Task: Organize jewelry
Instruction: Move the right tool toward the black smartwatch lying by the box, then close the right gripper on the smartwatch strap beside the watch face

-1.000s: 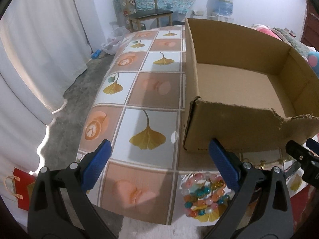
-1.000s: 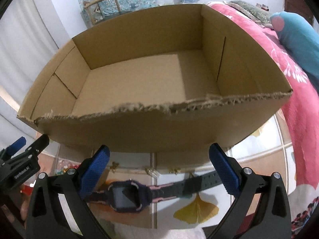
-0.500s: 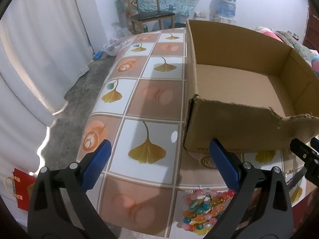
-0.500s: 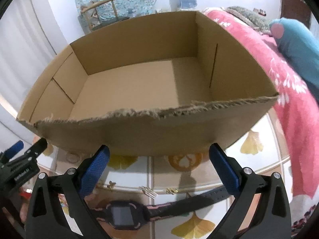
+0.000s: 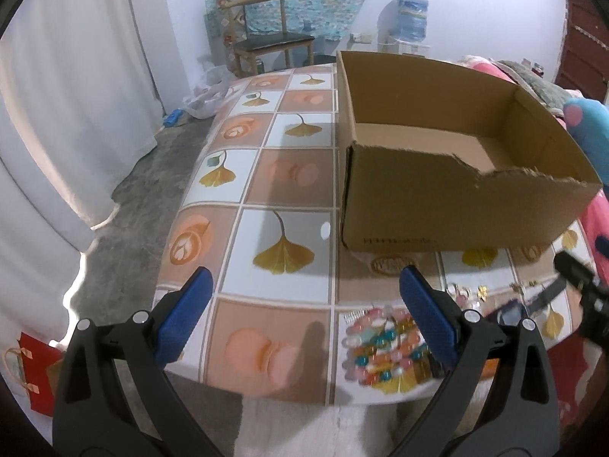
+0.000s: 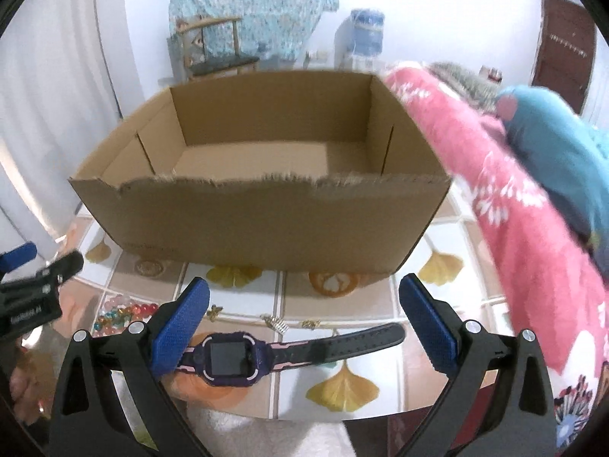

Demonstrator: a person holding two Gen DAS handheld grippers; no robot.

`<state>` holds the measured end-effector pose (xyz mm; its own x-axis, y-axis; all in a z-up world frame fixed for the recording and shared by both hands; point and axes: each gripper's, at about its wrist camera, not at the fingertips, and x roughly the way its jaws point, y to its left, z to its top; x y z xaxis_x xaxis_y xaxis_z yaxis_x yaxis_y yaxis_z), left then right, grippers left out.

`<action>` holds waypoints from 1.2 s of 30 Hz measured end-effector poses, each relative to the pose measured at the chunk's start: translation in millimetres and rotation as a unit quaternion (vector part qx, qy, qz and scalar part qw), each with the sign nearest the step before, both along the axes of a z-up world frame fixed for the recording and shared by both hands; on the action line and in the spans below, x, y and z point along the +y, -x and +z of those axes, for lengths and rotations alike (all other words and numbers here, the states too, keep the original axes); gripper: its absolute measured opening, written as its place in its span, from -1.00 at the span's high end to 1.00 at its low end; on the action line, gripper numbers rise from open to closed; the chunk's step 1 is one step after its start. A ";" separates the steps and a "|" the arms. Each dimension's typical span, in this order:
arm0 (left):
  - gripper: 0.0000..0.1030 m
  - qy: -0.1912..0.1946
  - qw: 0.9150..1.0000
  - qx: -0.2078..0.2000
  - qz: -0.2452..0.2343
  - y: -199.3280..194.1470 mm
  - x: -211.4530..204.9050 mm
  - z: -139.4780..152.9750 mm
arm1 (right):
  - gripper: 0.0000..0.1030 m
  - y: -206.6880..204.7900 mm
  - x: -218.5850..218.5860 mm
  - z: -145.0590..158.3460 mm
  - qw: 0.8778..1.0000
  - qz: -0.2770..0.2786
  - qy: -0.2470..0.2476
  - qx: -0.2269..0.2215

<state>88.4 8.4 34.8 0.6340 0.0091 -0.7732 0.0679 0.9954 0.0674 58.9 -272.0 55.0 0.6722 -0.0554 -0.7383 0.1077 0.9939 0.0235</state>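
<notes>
An open cardboard box (image 5: 449, 205) stands on the tiled table; it also shows in the right wrist view (image 6: 266, 221) and looks empty. A pile of coloured bead bracelets (image 5: 384, 346) lies by the table's near edge, just left of my left gripper's right finger; they also show in the right wrist view (image 6: 121, 312). A purple watch with a black strap (image 6: 243, 354) lies flat between my right gripper's fingers. Small gold earrings (image 6: 274, 321) lie behind it. My left gripper (image 5: 304, 320) is open and empty. My right gripper (image 6: 304, 320) is open, above the watch.
The table (image 5: 281, 175) has a leaf-pattern cover. A pink blanket (image 6: 495, 198) and a teal cushion (image 6: 559, 152) lie right of the box. A chair (image 5: 266, 45) and a water bottle (image 5: 413, 19) stand at the back. White curtains (image 5: 57, 114) hang on the left.
Both grippers have pulled back from the box and risen. More table in front of the box shows, and the watch and beads sit farther into view. Both stay open.
</notes>
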 end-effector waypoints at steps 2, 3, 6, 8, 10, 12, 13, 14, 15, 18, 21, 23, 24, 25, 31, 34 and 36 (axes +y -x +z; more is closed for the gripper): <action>-0.85 -0.001 1.000 0.000 -0.005 7.4 -0.1 0.5 | -0.89 6.6 1.4 7.6 1.000 0.002 0.006 -0.019; -0.85 0.000 1.000 0.000 -0.010 11.0 -0.2 0.3 | -0.89 7.3 0.5 10.0 1.000 0.012 0.005 -0.023; -0.85 0.006 1.000 -0.009 -0.019 21.9 0.4 0.8 | -0.89 10.4 -0.6 18.8 0.999 0.031 0.013 -0.034; -0.85 0.011 0.999 -0.022 -0.034 30.8 1.3 2.1 | -0.89 18.7 -2.8 26.0 0.998 0.027 0.017 -0.051; -0.85 0.030 0.998 -0.031 -0.052 38.7 3.6 4.2 | -0.89 27.9 -8.0 34.1 0.997 0.021 0.016 -0.073; -0.85 0.053 0.995 -0.042 -0.067 45.1 7.3 5.2 | -0.89 37.9 -14.8 39.4 0.995 0.025 0.013 -0.096; -0.85 0.067 0.994 -0.049 -0.075 50.8 10.6 6.3 | -0.89 45.4 -17.9 40.3 0.993 0.036 0.011 -0.111; -0.85 0.072 0.993 -0.053 -0.078 54.8 12.6 6.6 | -0.89 52.0 -20.5 38.6 0.992 0.047 0.012 -0.120; -0.85 0.075 0.993 -0.054 -0.080 57.5 13.8 6.2 | -0.89 54.1 -21.9 36.6 0.992 0.049 0.017 -0.118; -0.85 0.094 0.991 -0.052 -0.082 65.1 19.5 2.3 | -0.89 56.9 -29.6 21.5 0.996 0.058 0.006 -0.073; -0.85 0.132 0.986 -0.036 -0.095 69.2 24.3 -5.4 | -0.89 61.4 -35.3 13.6 0.996 0.060 -0.025 -0.053; -0.85 0.147 0.983 -0.031 -0.107 71.5 23.1 -8.8 | -0.89 62.7 -35.8 10.0 0.997 0.060 -0.037 -0.044; -0.85 0.144 0.983 -0.033 -0.113 72.2 21.3 -9.2 | -0.89 62.9 -35.1 8.9 0.996 0.061 -0.041 -0.039; -0.85 0.139 0.982 -0.036 -0.121 73.1 18.4 -9.4 | -0.89 63.2 -34.1 7.9 0.996 0.064 -0.043 -0.037; -0.85 0.088 0.974 -0.055 -0.203 80.0 -12.6 -9.4 | -0.89 58.7 -29.0 0.1 0.995 0.096 -0.032 -0.018; -0.83 0.077 0.965 -0.049 -0.247 80.6 -27.9 -13.0 | -0.89 54.8 -27.7 -1.9 0.992 0.128 -0.021 -0.011; -0.83 0.065 0.957 -0.043 -0.278 79.8 -38.2 -15.6 | -0.89 51.7 -25.5 -2.2 0.987 0.160 -0.012 -0.009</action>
<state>8.6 -29.7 19.3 0.5751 -0.4409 -0.6891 0.5890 0.8078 -0.0253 7.2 -297.4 52.8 0.6659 0.1799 -0.7240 -0.2124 0.9760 0.0472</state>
